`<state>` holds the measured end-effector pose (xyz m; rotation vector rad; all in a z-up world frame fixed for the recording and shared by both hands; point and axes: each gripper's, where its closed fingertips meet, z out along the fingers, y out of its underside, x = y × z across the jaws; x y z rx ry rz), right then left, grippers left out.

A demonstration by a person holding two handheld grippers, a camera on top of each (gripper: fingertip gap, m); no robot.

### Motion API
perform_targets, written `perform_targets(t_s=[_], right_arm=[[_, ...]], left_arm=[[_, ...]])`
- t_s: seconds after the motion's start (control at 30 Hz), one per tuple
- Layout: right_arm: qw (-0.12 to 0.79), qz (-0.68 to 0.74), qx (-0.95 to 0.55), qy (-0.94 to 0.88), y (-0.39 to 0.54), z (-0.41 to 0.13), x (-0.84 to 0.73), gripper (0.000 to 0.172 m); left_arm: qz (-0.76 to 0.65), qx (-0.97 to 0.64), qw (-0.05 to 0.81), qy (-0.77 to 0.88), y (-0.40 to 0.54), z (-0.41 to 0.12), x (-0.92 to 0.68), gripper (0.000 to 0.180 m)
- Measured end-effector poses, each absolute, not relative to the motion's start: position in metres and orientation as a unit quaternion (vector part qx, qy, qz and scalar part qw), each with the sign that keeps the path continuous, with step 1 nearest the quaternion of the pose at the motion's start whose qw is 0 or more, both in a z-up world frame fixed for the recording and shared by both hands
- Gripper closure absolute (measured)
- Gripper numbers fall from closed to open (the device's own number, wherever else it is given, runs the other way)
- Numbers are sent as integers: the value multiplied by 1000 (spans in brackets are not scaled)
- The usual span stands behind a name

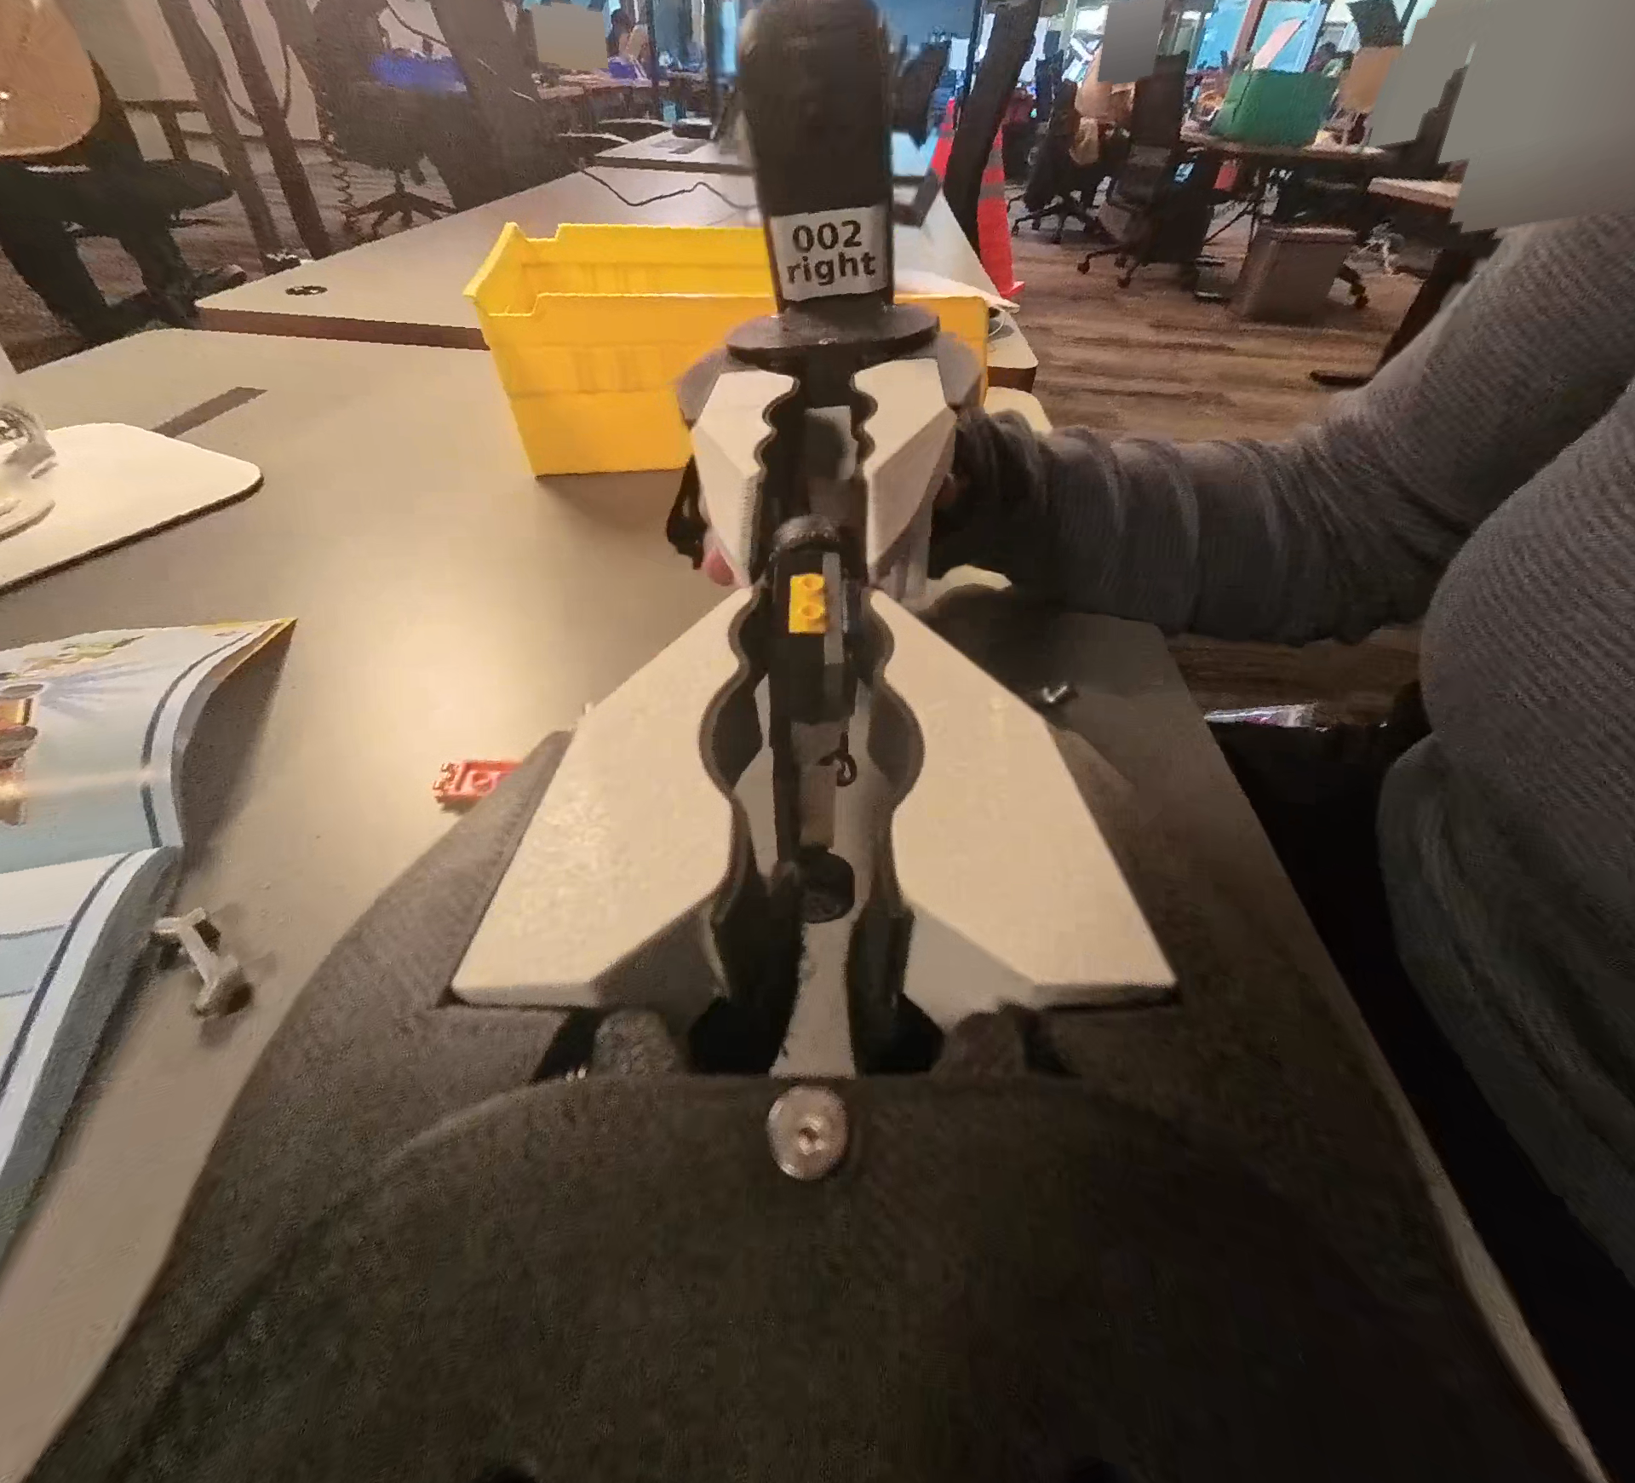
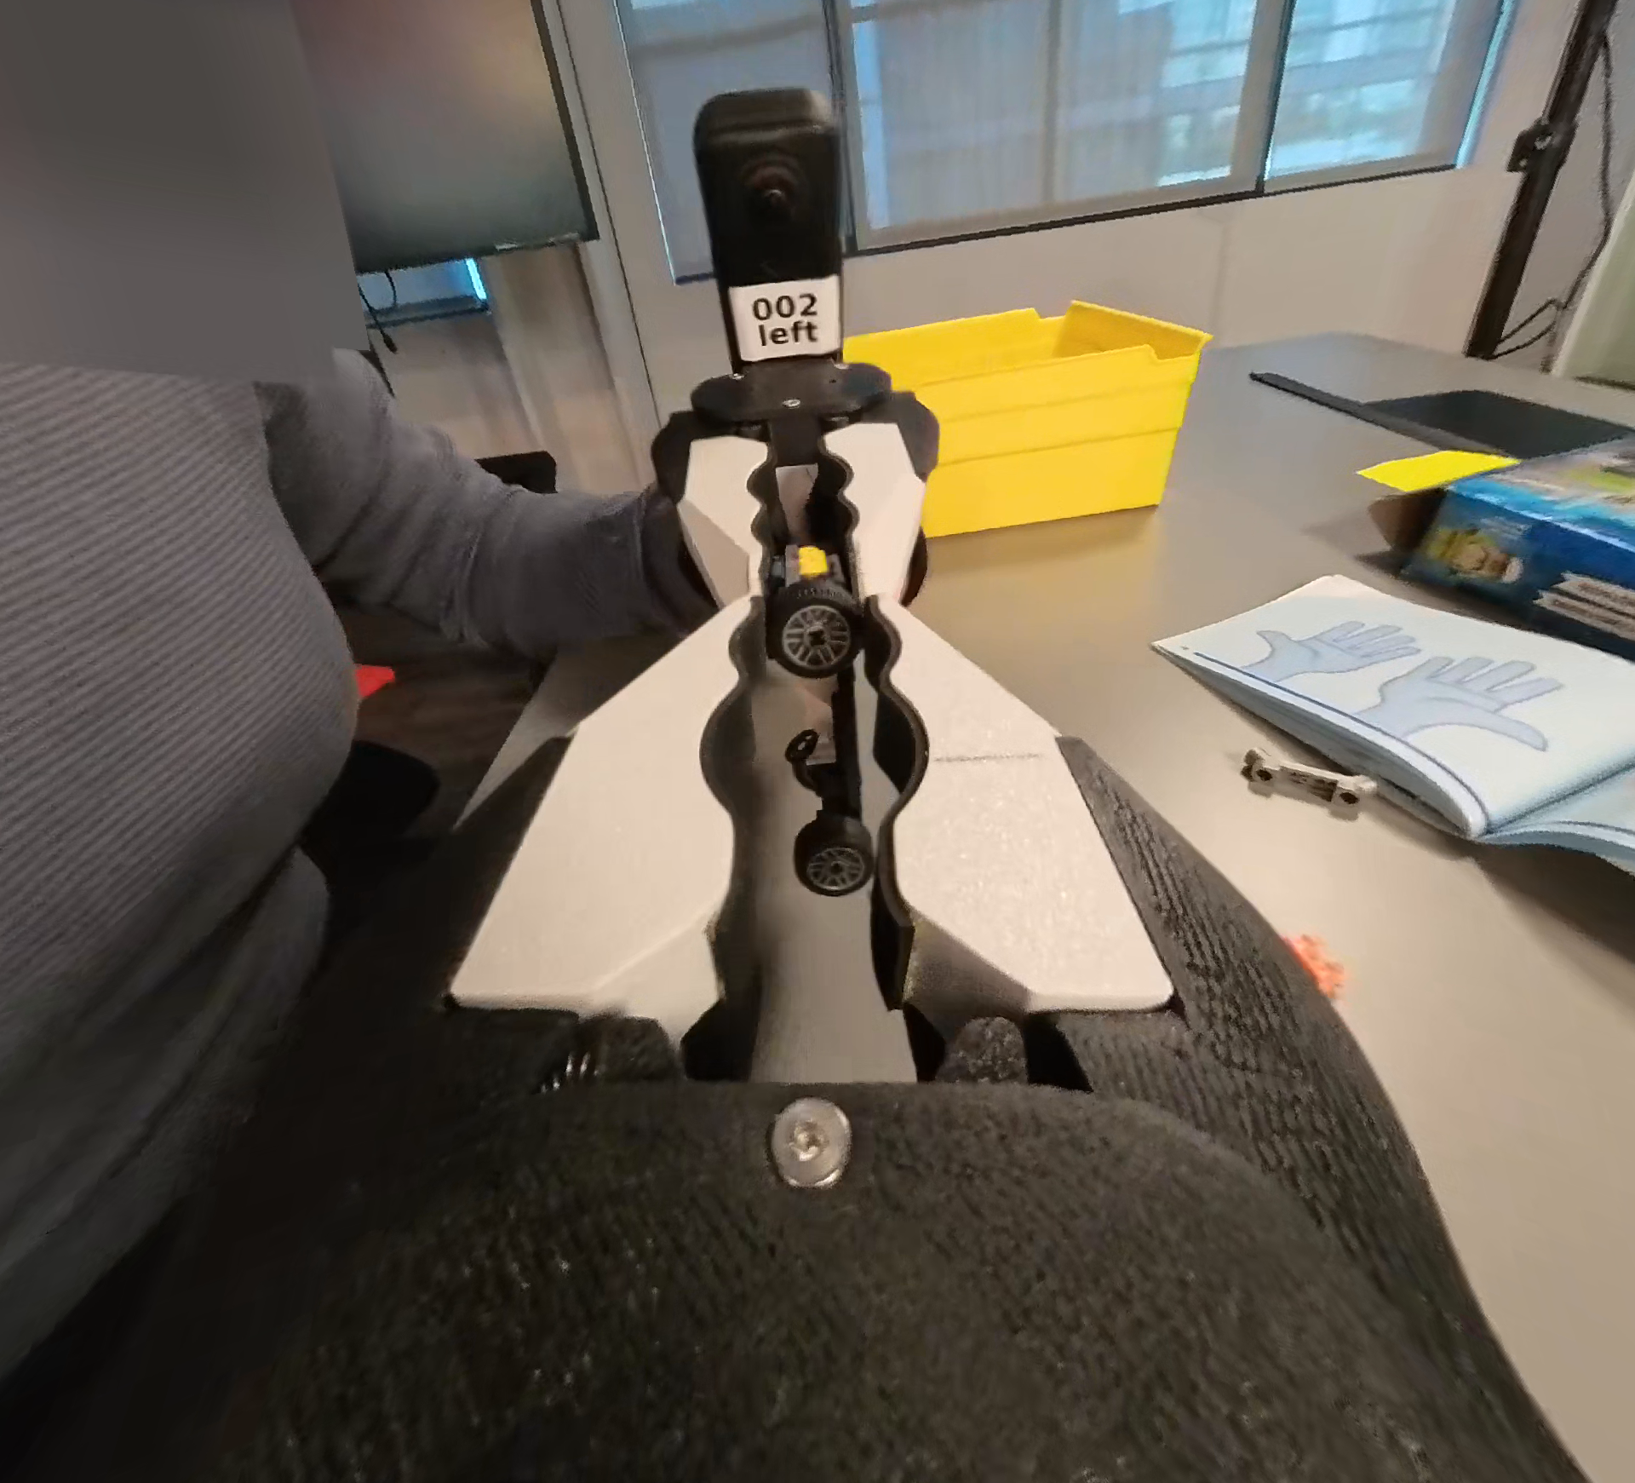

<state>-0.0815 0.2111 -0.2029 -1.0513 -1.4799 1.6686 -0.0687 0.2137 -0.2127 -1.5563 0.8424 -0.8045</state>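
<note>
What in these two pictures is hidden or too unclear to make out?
- Yellow bin: its contents, hidden by its own walls in both views.
- Toy car: most of its body, hidden between the fingers of both grippers; only wheels and a yellow brick show.
- Red piece: partly hidden by the left gripper, left wrist view.
- Blue box: cut by the right edge.

Each gripper [image 1: 809,609] has two pale grey wedge-shaped fingers [image 1: 619,839] lined with wavy black pads, set in a rough black textured body with one silver screw [image 1: 805,1131] at 6 o'clock. The opposite gripper [image 2: 801,555] carries a black camera (white label below). The person wears a ribbed grey sleeve [image 1: 1239,520].
</note>
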Motion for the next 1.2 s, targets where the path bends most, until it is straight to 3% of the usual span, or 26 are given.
perform_targets(t_s=[0.5,0.77,0.8,0.9,1.03,1.1,1.2], right_arm=[[396,505,-397,-656,209,-225,-88,152],[402,510,-369,-665,197,-217,-83,154],[414,494,-362,-674,199,-213,-73,172],[477,505,-401,-598,247,-186,-42,172],[405,504,-418,-639,222,-217,-76,171],[379,547,-422,-616,213,-213,-85,154],[259,657,-460,-538,213,-204,-86,139]], left_arm=[[-191,-682,545,448,213,-234,-80,163],[-232,-673,531,459,198,-225,-80,163],[-234,-675,533,453,199,-224,-84,163],[-293,-647,612,349,196,-174,-139,164],[-297,-660,586,364,204,-189,-114,164],[-286,-665,575,381,205,-199,-101,163],[-217,-654,598,410,209,-202,-98,164]])
